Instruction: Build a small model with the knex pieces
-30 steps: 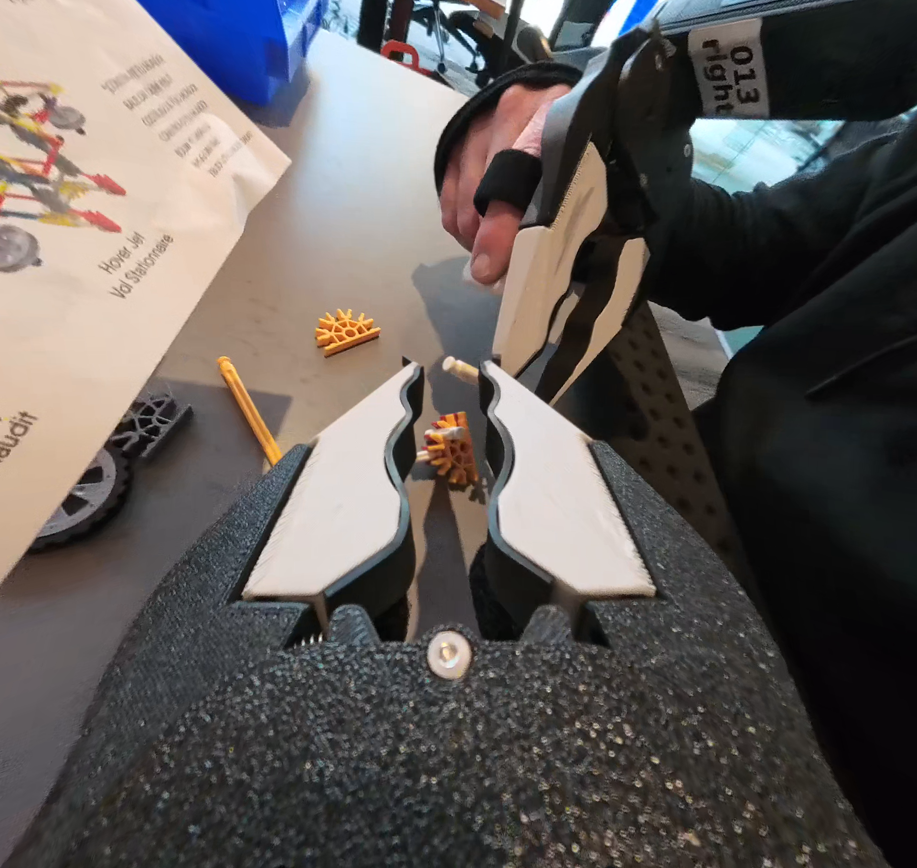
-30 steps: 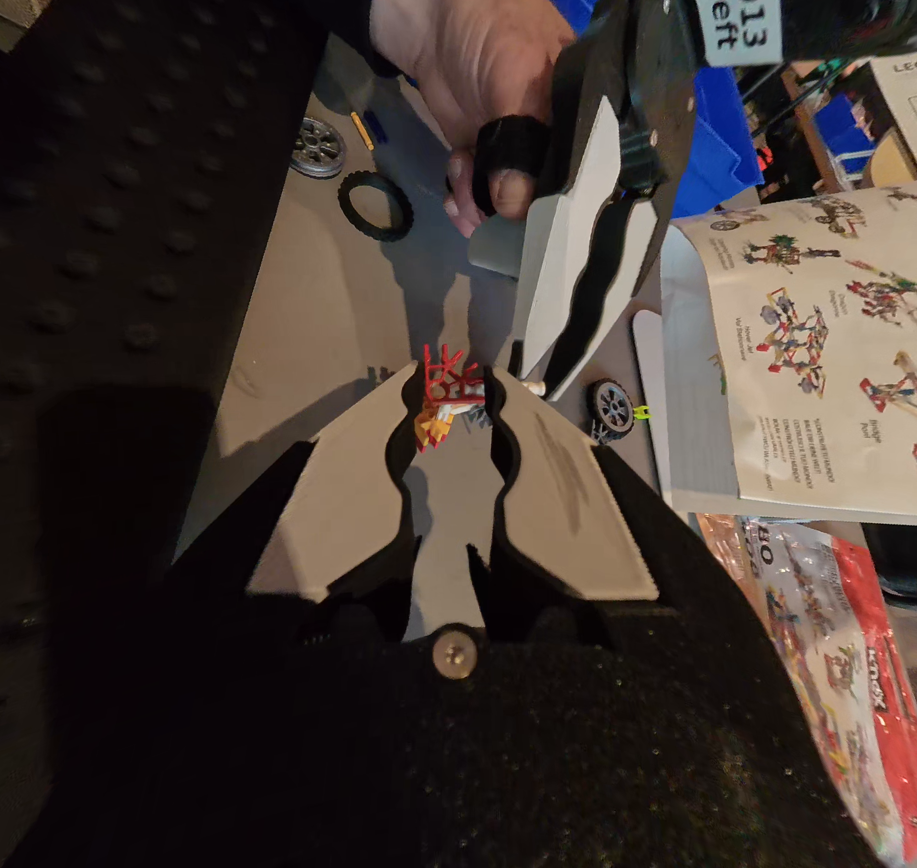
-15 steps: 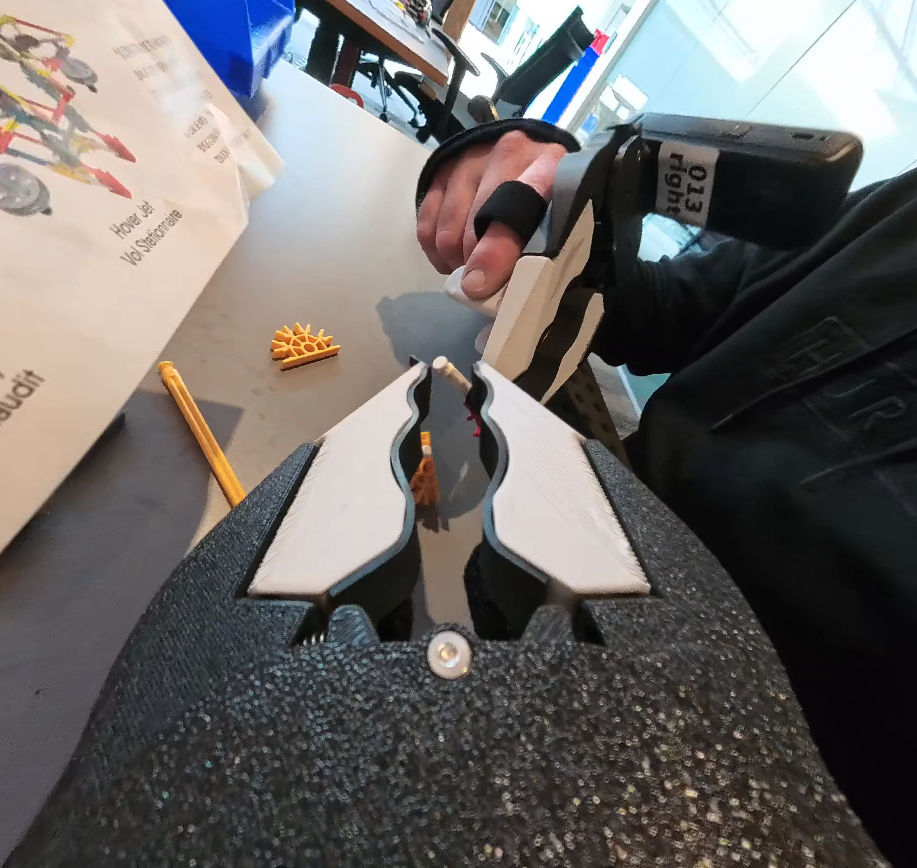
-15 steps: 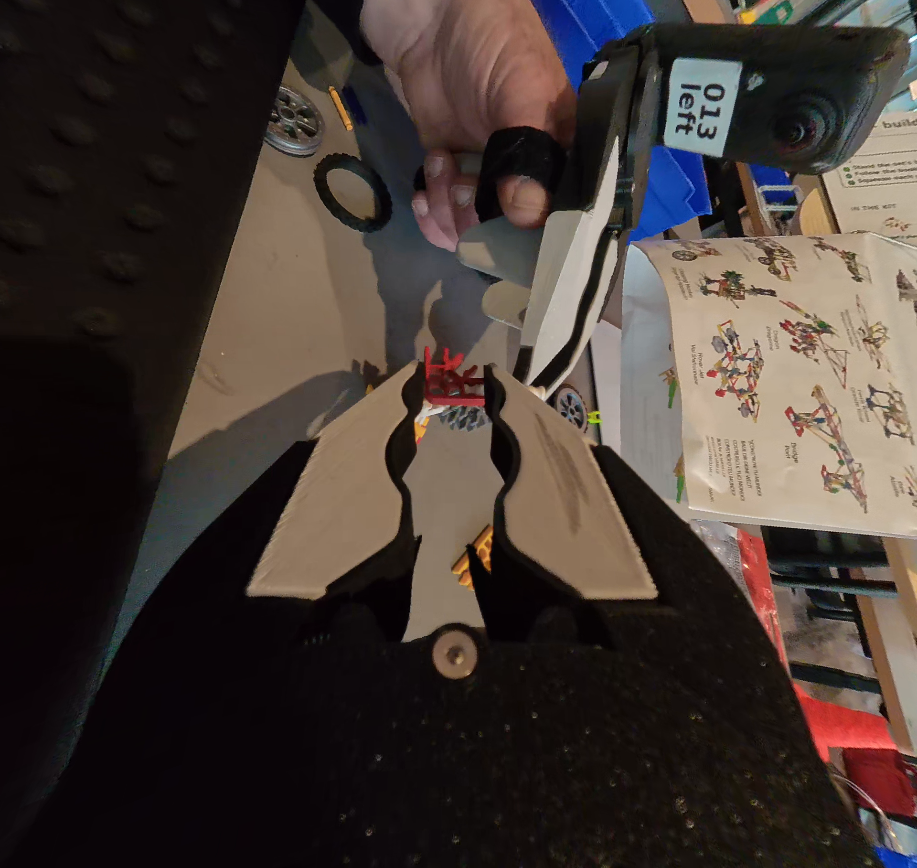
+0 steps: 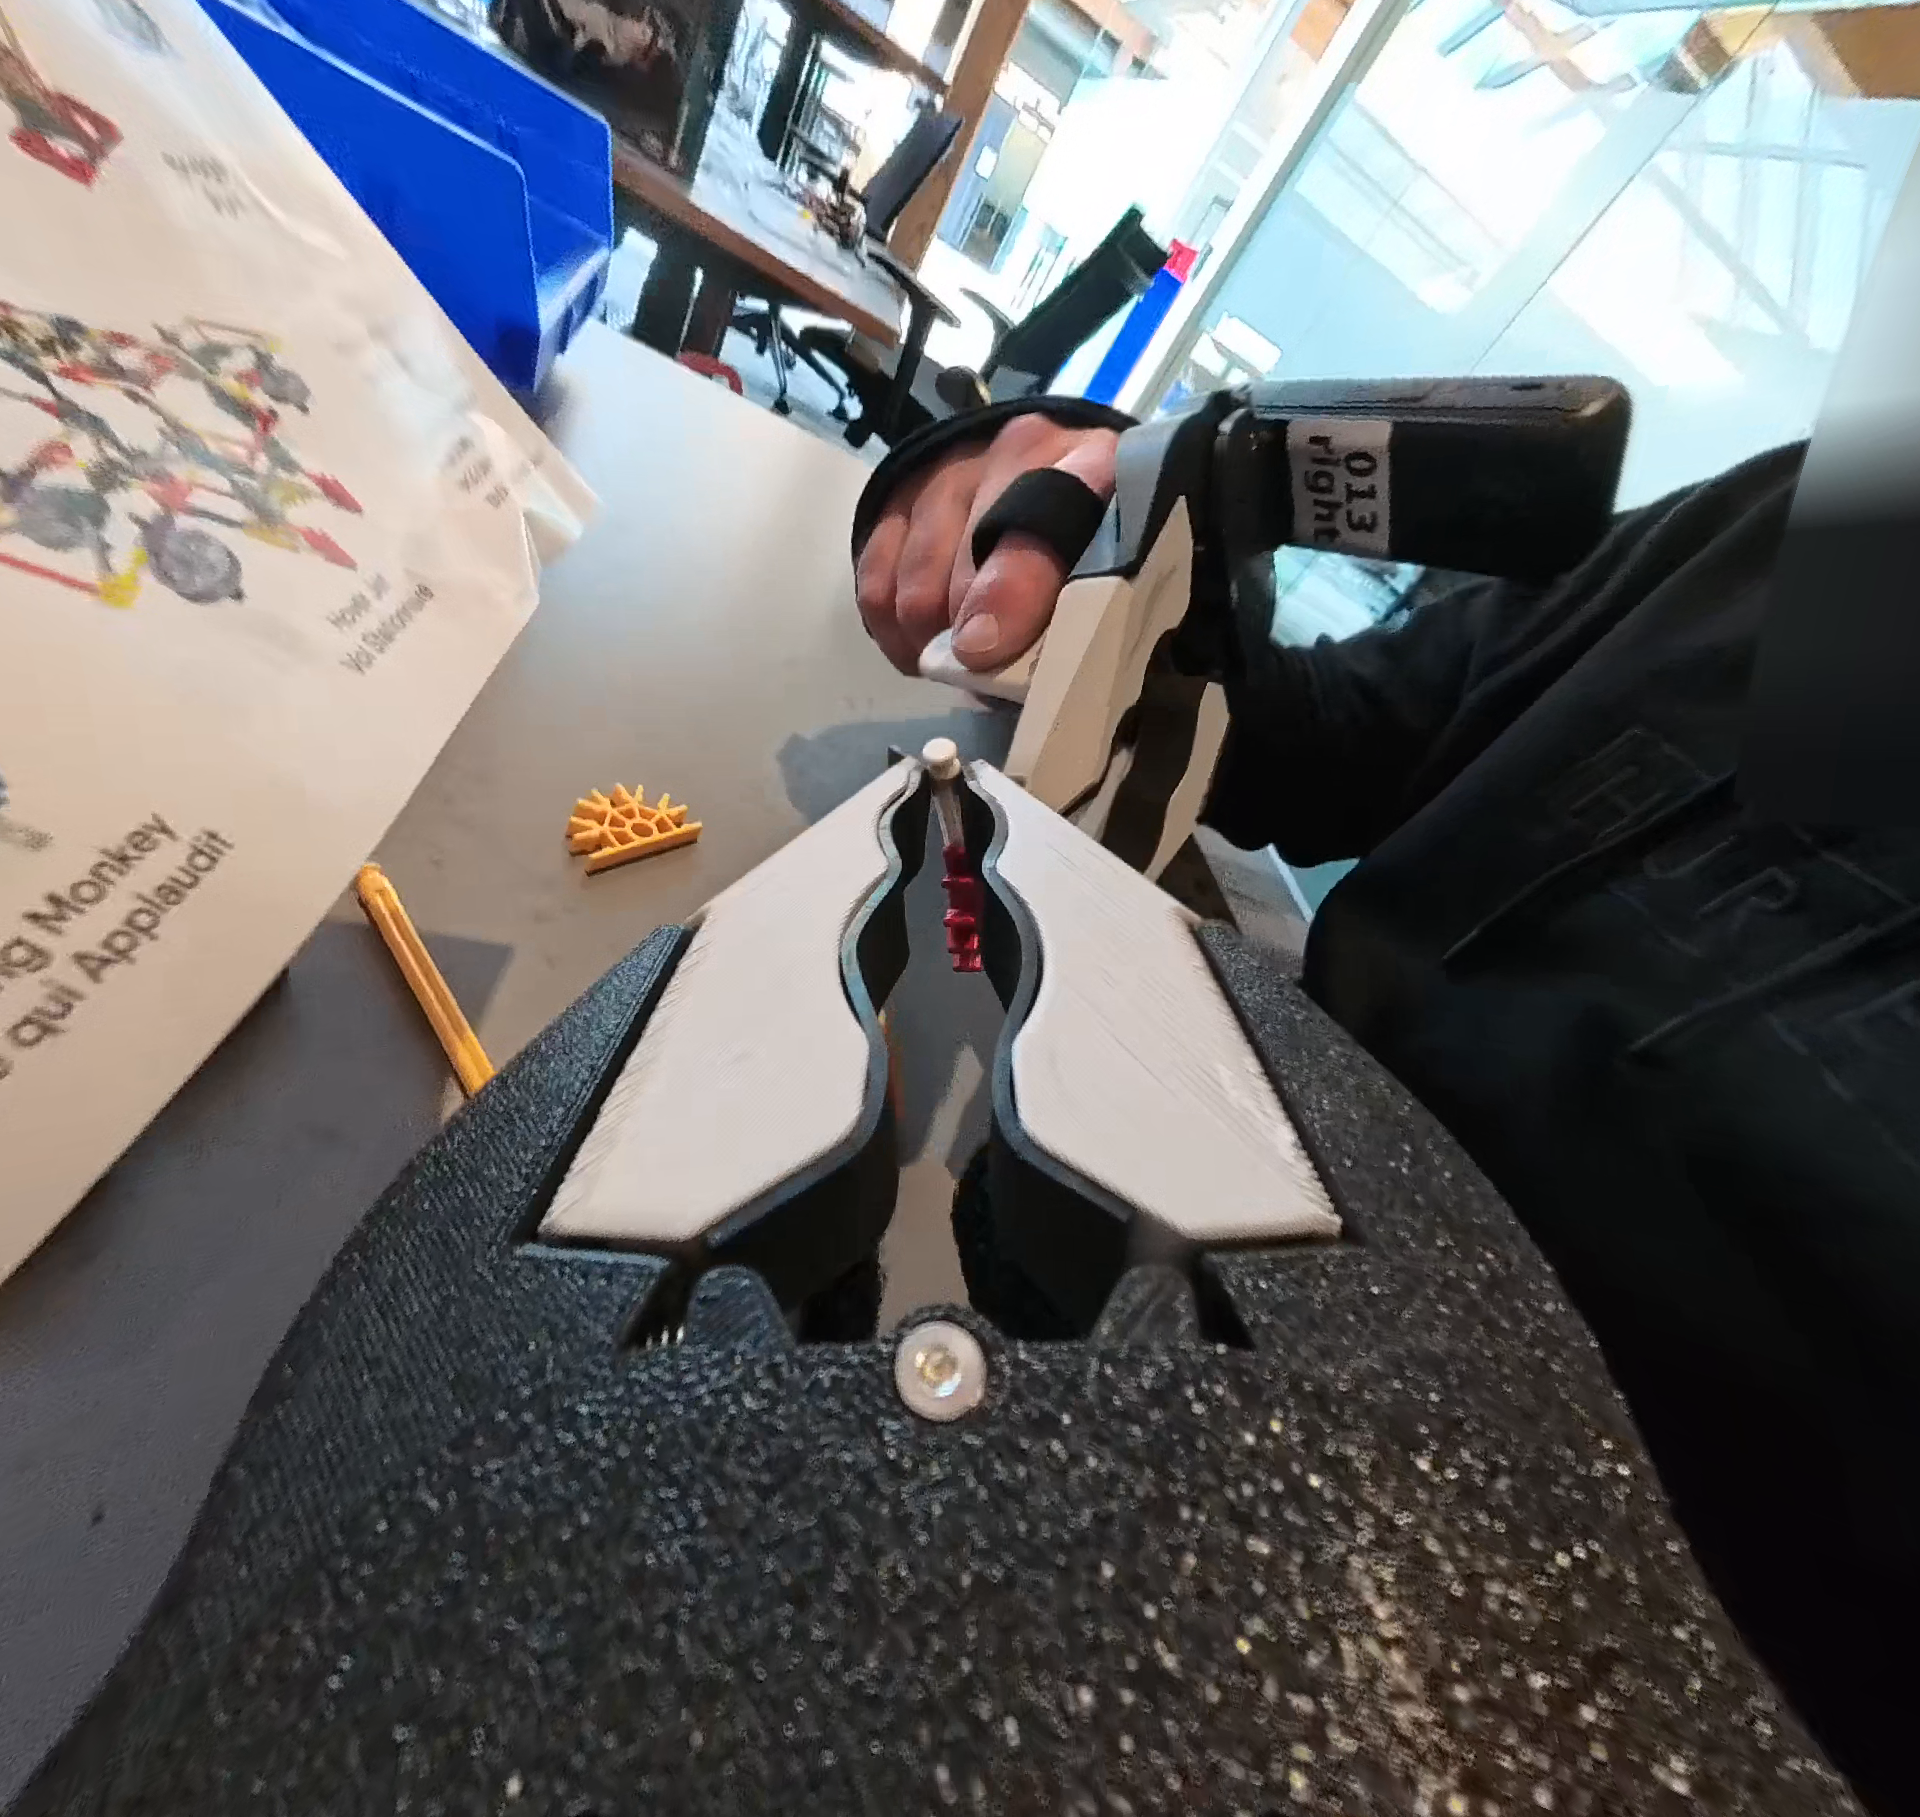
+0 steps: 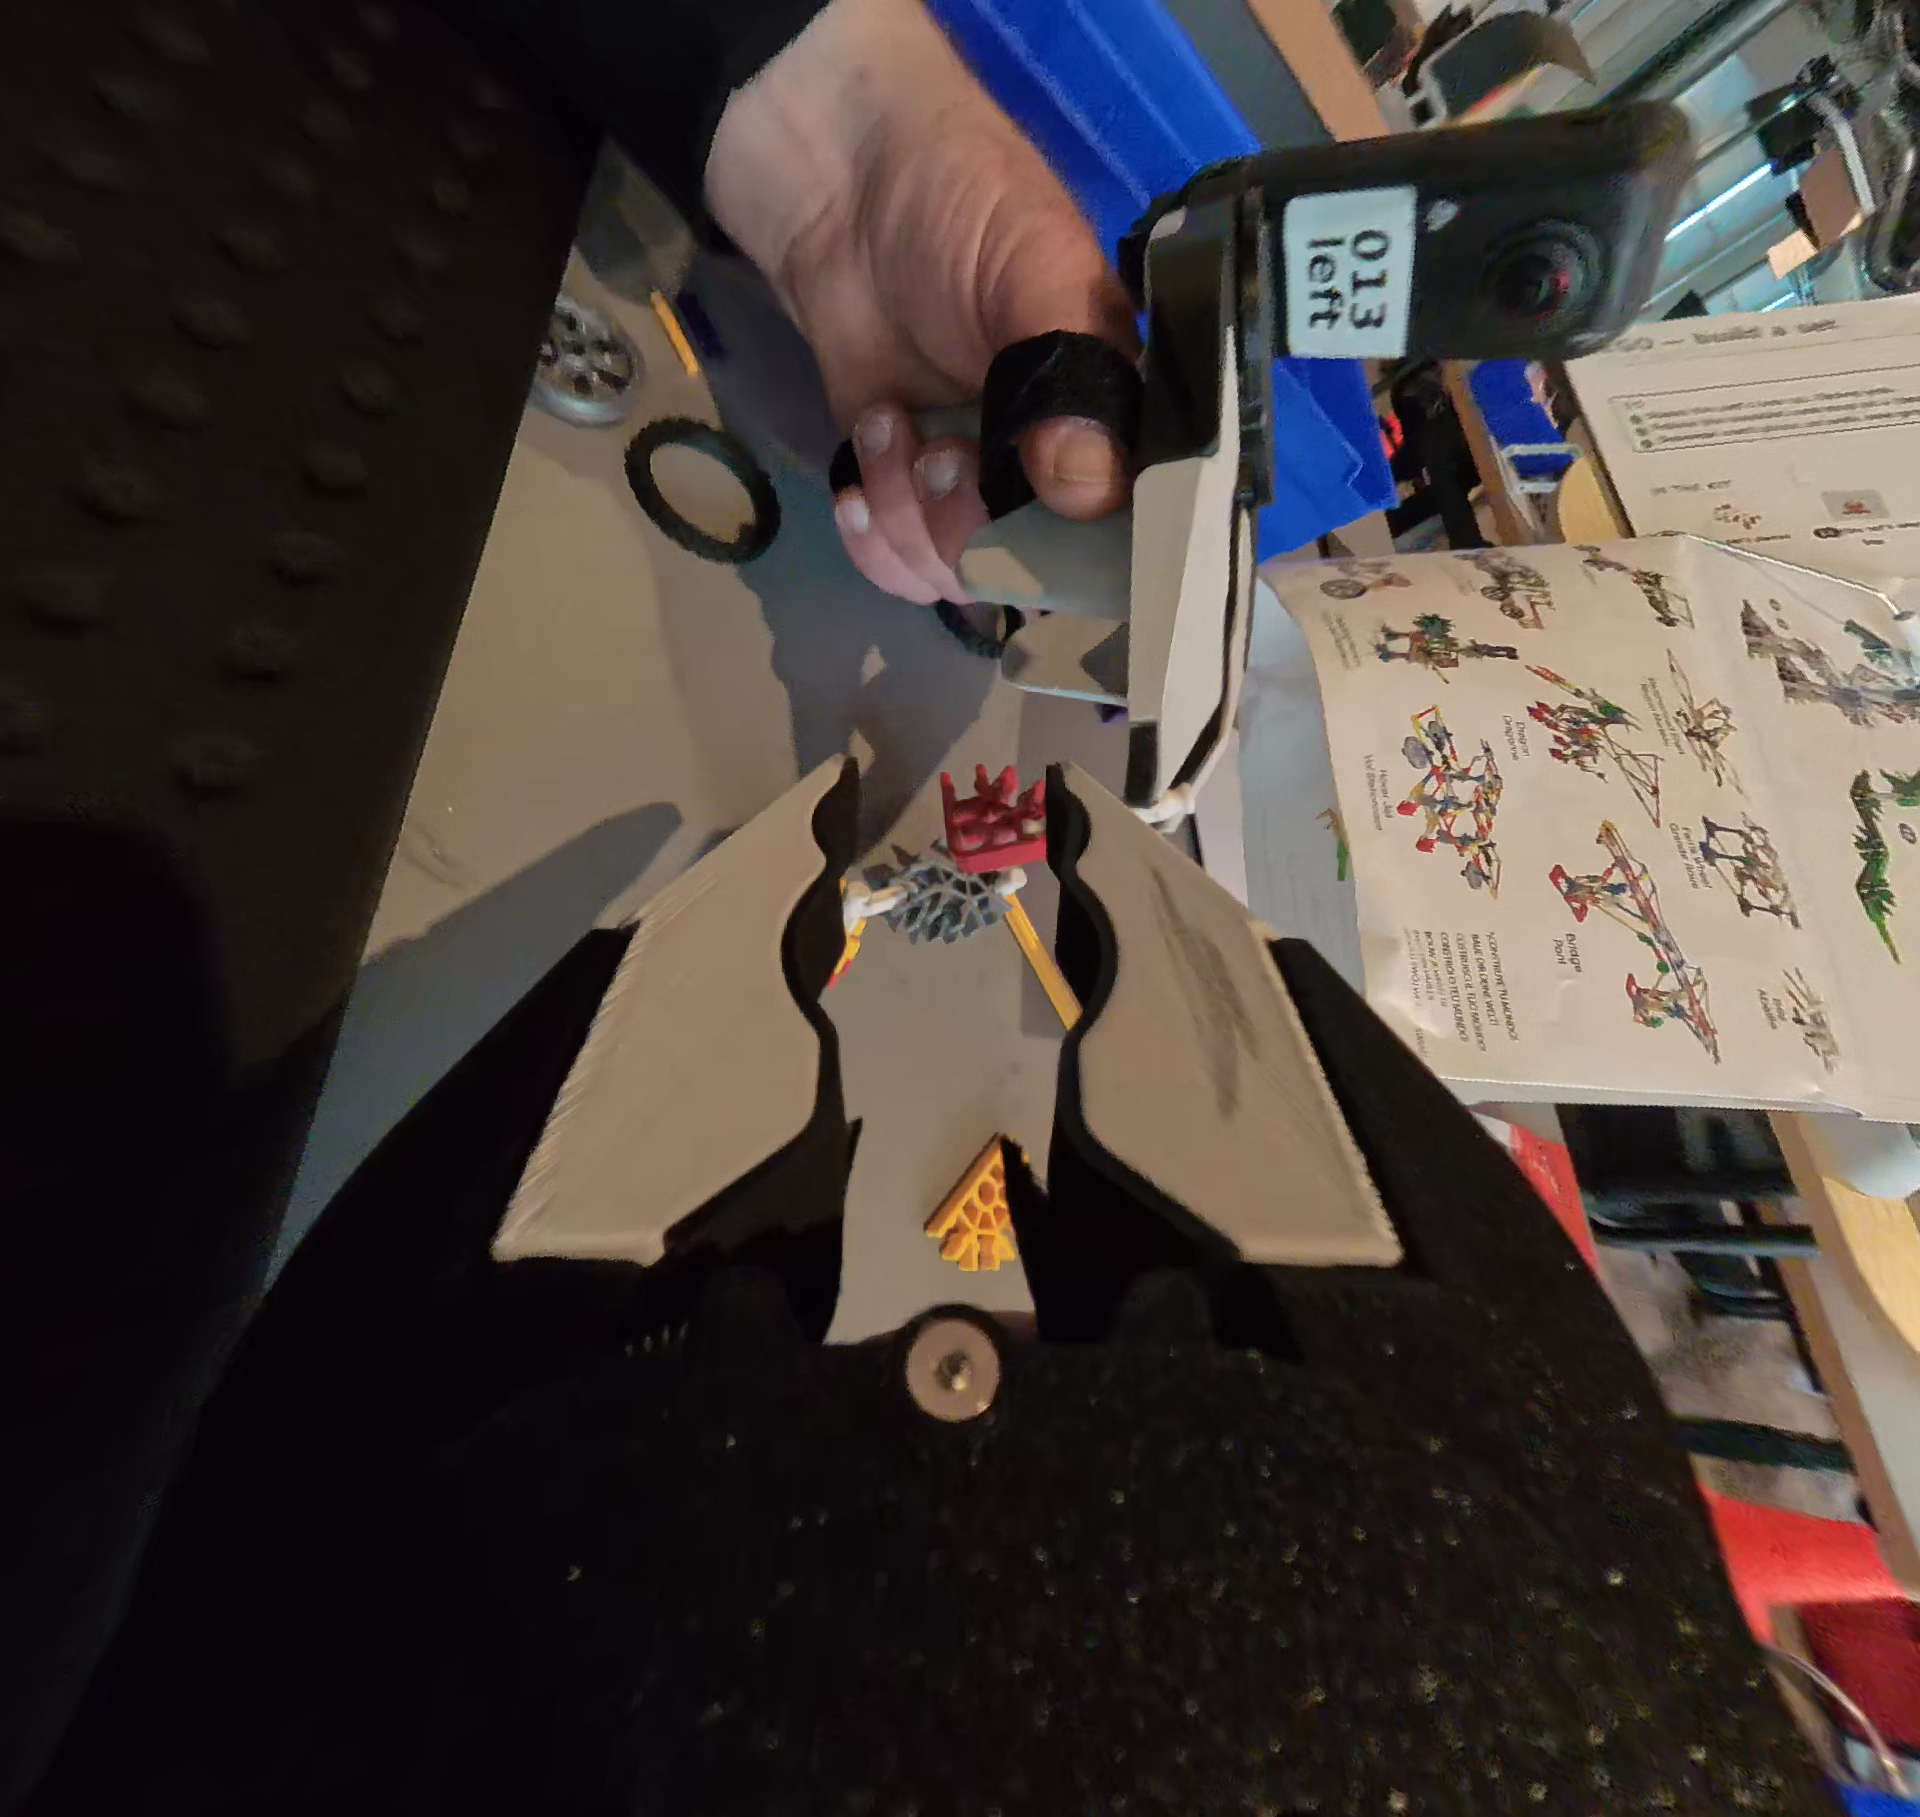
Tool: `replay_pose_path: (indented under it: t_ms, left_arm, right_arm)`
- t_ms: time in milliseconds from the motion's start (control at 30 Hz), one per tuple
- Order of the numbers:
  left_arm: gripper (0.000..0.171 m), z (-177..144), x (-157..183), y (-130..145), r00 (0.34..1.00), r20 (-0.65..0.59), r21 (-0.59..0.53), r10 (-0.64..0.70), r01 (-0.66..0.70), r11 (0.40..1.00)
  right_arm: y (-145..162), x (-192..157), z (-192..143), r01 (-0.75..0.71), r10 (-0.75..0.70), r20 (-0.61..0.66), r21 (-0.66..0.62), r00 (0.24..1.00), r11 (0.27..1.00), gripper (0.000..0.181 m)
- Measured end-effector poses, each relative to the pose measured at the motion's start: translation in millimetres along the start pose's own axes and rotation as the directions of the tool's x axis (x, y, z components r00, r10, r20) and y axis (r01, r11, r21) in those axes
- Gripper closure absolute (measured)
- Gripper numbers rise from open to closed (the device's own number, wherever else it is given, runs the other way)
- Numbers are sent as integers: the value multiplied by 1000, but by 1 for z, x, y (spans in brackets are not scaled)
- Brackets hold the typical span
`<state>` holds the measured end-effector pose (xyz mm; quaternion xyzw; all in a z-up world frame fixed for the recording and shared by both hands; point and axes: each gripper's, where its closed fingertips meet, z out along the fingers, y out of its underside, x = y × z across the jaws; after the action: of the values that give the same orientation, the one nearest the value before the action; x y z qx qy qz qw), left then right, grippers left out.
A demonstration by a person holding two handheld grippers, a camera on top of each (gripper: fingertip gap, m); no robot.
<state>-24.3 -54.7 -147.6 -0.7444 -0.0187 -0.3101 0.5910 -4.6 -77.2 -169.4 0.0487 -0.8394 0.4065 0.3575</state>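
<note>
My left gripper [image 5: 940,780] is shut on a short white rod [image 5: 940,757]. The rod's tip sticks out past the fingertips, and a red connector [image 5: 961,910] sits on the rod between the fingers. In the right wrist view, my right gripper [image 6: 951,791] is open. The red connector [image 6: 992,822] lies against its right finger [image 6: 1070,832], well clear of the left one. The left gripper's closed tips [image 6: 1169,801] pinch the white rod just right of that finger. A grey connector [image 6: 935,900] with white rods lies on the table below.
A yellow half-round connector [image 5: 632,825] and a yellow rod [image 5: 421,978] lie on the grey table beside an instruction sheet [image 5: 208,520]. A blue bin [image 5: 436,157] stands behind. A black tyre [image 6: 701,489], a wheel [image 6: 587,370] and a red bag [image 6: 1818,1559] show in the right wrist view.
The left jaws closed fully onto the white rod. The right jaws, which gripped the red connector, opened and let it go. Both grippers rose a little from the table.
</note>
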Motion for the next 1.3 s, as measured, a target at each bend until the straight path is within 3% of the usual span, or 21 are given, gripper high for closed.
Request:
replay_pose_path:
  t_ms: [100, 267, 500, 767, 1300]
  left_arm:
    - [168, -3, 1, -3, 1000, -7, 22, 16, -16, 1000]
    - [168, -8, 11, -17, 993, -8, 88, 117, -116, 989]
    - [168, -5, 20, -22, 932, 102, 47, 347, -353, 934]
    - [168, -1, 28, -24, 874, 138, 22, 466, -473, 881]
    - [168, 6, 33, -20, 736, 211, -98, 644, -640, 763]
  right_arm:
    - [-6, 9, -8, -88, 89, -4, 72, 996, 993, 146]
    - [4, 45, -24, -306, 320, -61, 172, 945, 936, 167]
    - [-13, 46, -31, -460, 461, 72, 297, 885, 837, 174]
    - [-16, 42, -28, -526, 507, 145, 307, 850, 793, 169]
    - [-20, 38, -31, -494, 471, 151, 309, 869, 813, 163]
